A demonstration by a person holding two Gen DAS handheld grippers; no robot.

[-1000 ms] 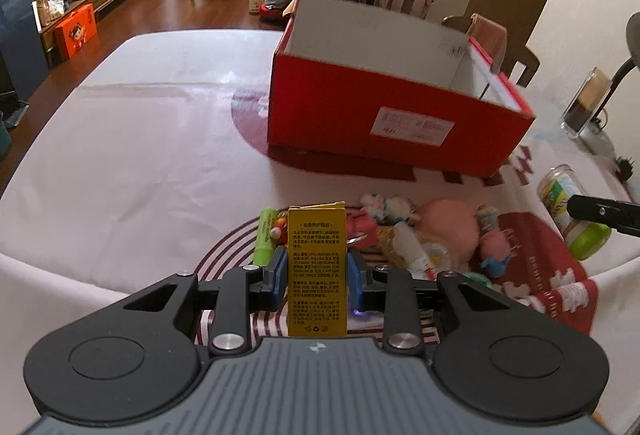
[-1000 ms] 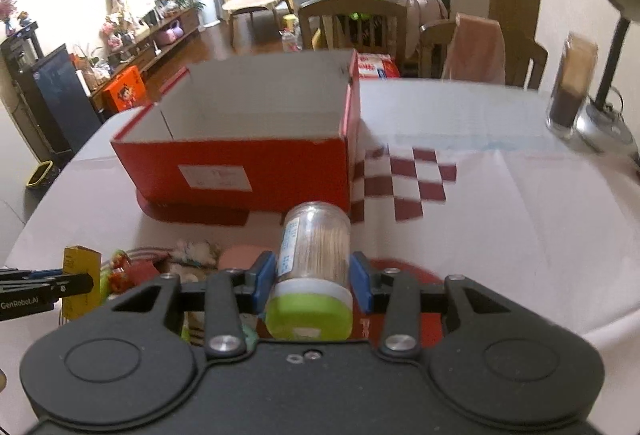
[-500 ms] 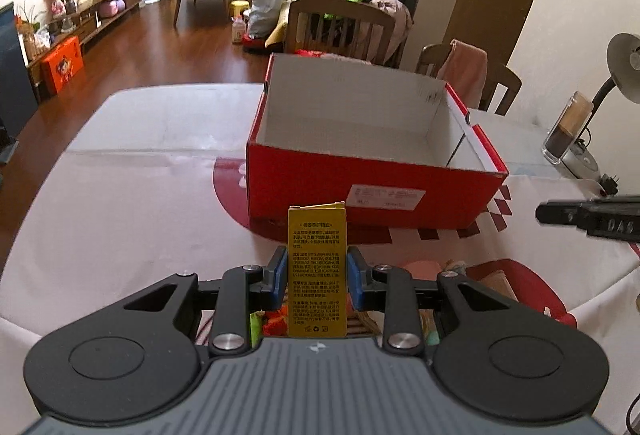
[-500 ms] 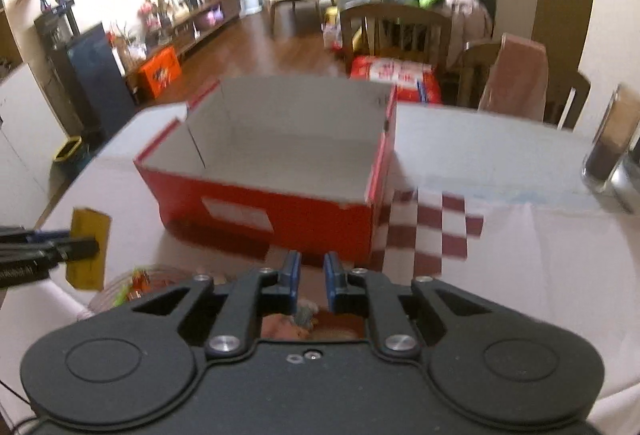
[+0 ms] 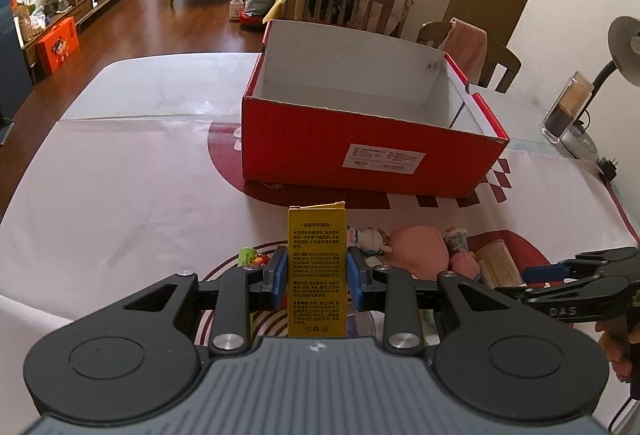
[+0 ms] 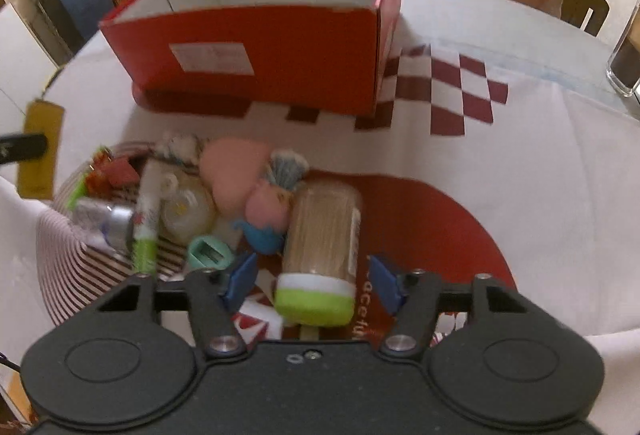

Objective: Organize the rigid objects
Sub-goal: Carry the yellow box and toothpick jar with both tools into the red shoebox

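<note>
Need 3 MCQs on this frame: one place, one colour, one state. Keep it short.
1. Where does the toothpick jar lie?
A. inside the red box
B. on the tablecloth between the right gripper's fingers
C. beside the lamp

2. What colour is the carton in the left gripper?
A. yellow
B. blue
C. white

3. What is the state of the right gripper?
A. shut on the jar
B. shut with nothing in it
C. open, pads clear of the jar

Key: 1 B, the jar lies on its side in front of the red box. 2 A, the yellow carton is clamped upright. 3 C, gaps show on both sides of the jar's green cap.
</note>
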